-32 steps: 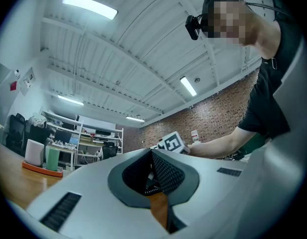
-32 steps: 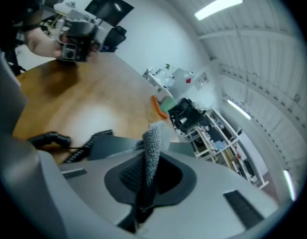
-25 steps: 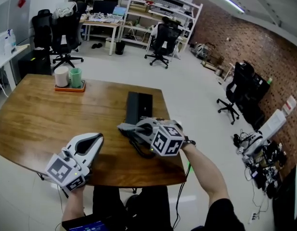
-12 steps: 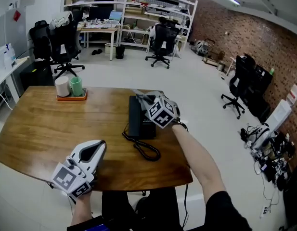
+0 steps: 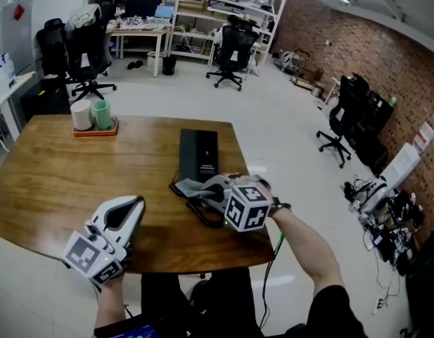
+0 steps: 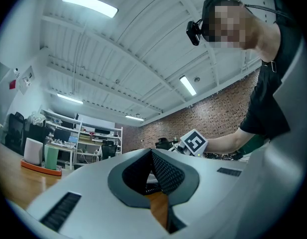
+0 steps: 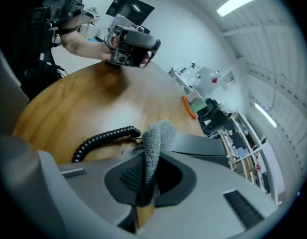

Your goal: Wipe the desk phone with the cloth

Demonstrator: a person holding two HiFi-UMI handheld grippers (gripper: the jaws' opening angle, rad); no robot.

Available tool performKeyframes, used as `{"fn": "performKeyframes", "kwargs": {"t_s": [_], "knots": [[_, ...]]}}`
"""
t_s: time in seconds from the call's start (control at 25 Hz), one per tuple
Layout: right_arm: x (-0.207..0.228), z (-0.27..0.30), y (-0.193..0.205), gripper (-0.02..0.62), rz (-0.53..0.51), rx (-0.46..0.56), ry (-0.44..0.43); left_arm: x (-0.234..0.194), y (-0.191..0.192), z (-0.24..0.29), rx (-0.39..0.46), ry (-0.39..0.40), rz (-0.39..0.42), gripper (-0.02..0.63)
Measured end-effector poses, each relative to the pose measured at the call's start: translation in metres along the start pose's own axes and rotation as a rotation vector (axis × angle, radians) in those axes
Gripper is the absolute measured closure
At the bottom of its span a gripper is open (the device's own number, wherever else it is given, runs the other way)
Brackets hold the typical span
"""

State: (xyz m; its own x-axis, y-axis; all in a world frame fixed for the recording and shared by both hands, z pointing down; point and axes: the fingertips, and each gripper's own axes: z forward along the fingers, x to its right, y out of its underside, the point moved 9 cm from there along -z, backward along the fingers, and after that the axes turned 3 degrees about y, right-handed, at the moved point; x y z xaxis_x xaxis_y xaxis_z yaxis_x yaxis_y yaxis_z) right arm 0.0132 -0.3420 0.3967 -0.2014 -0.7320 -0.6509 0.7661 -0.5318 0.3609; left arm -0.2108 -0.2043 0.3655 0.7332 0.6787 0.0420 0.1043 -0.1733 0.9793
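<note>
Most of the left and middle of the worktop (image 5: 55,174) is open wood, wide enough to pass between the tray (image 5: 94,129), with its white cup (image 5: 81,115) and green cup (image 5: 102,114), at the far left and the left tool (image 5: 136,204) at the near edge. On the right, the desk phone (image 5: 198,153) and its coiled cord (image 5: 201,213) stand in the way, with the right tool (image 5: 202,187) just beside them.

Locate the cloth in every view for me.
Head view: cloth at centre, held by the right gripper, at the phone's near end.
Left gripper view: not made out.
Right gripper view: bottom centre, between the fingers.
Shared landmark: orange tray.
</note>
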Motion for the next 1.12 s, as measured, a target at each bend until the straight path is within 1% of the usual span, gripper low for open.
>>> {"fn": "performKeyframes", "kwargs": {"t_s": [0.04,0.08,0.12,0.24,0.28,0.32,0.36,0.4,0.52,0.64,0.76,0.92,1.0,1.04,1.08,1.12], "knots": [[0.004,-0.002,0.001,0.571,0.011,0.012,-0.011,-0.001,0.000,0.000,0.000,0.001,0.000,0.612],[0.015,-0.004,0.004,0.570,0.043,0.028,0.018,-0.001,0.001,0.000,0.001,0.002,0.000,0.612],[0.031,-0.004,0.009,0.570,0.093,0.041,0.087,-0.002,0.001,0.000,0.001,0.003,0.001,0.612],[0.092,0.001,0.026,0.571,0.256,0.048,0.393,-0.002,0.003,0.000,0.002,0.003,-0.001,0.612],[0.110,0.005,0.031,0.571,0.300,0.045,0.474,-0.001,0.004,0.000,0.002,0.001,-0.003,0.612],[0.124,0.011,0.035,0.571,0.338,0.036,0.530,-0.001,0.005,-0.001,0.002,0.000,-0.005,0.612],[0.135,0.019,0.039,0.571,0.368,0.019,0.564,0.000,0.005,-0.001,0.003,-0.002,-0.008,0.612],[0.143,0.028,0.044,0.571,0.388,-0.005,0.578,0.000,0.006,-0.001,0.004,-0.003,-0.009,0.612],[0.150,0.047,0.053,0.571,0.395,-0.065,0.553,0.000,0.005,0.001,0.006,-0.002,-0.010,0.612],[0.134,0.042,0.049,0.571,0.343,-0.068,0.500,0.001,0.002,0.001,0.005,0.003,-0.003,0.612],[0.099,0.030,0.036,0.571,0.250,-0.042,0.388,0.001,0.000,0.000,0.007,0.002,0.001,0.612],[0.037,0.010,0.019,0.571,0.143,0.006,0.200,0.001,-0.001,0.000,0.009,0.002,0.001,0.612],[0.011,0.001,0.014,0.571,0.077,0.002,0.111,0.000,0.000,0.000,0.007,0.002,0.000,0.612],[0.004,-0.003,0.013,0.571,0.051,-0.004,0.079,0.000,0.000,0.000,0.005,0.003,-0.001,0.612],[0.003,-0.006,0.013,0.571,0.041,-0.005,0.068,-0.001,0.001,0.001,0.004,0.003,-0.002,0.612],[0.009,-0.009,0.015,0.571,0.053,0.001,0.089,-0.001,0.001,0.001,0.004,0.003,-0.003,0.612]]}}
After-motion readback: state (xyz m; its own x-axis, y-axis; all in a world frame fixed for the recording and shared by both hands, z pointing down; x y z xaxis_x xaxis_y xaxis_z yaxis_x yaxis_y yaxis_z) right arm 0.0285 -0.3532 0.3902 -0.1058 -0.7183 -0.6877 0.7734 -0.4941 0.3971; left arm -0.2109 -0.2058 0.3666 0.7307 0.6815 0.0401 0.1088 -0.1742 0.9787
